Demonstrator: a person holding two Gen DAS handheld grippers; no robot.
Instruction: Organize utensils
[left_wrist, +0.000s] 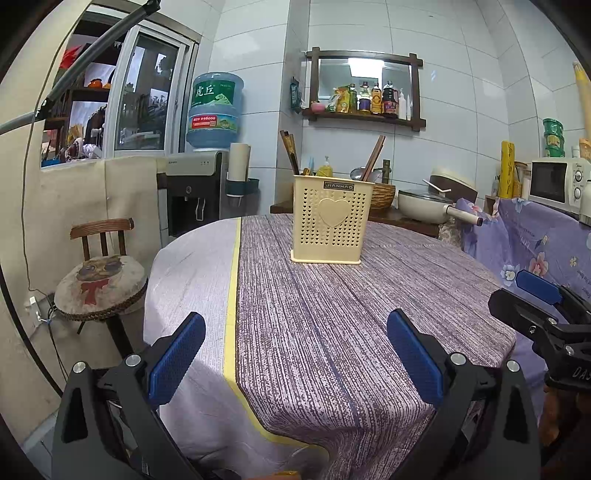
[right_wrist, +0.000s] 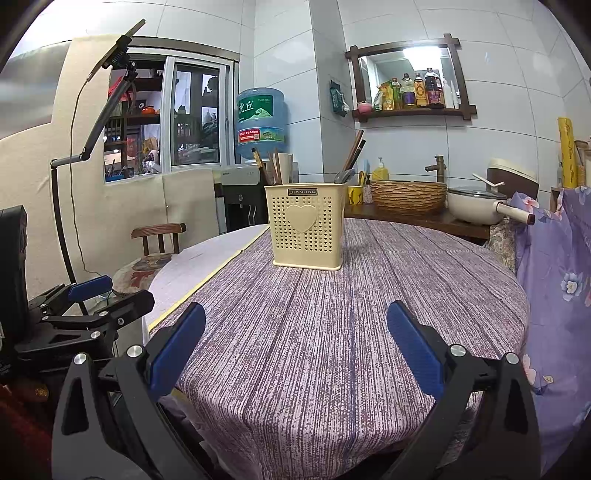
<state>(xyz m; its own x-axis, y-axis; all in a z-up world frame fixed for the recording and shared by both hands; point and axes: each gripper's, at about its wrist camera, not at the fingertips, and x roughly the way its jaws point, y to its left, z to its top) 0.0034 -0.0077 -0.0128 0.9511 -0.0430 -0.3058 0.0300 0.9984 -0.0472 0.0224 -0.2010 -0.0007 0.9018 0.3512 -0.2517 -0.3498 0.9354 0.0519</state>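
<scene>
With your left gripper (left_wrist: 295, 354) and right gripper (right_wrist: 295, 354) both wide open and empty, note that the utensil holder (right_wrist: 306, 225) stands mid-table, light and top-heavy with chopsticks (right_wrist: 354, 151), so an off-centre reach could tip it.

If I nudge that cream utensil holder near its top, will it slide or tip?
The utensil holder looks like light perforated plastic, so it probably slides easily. It is tall, with chopsticks leaning above its rim, so a high push may tip it.
</scene>
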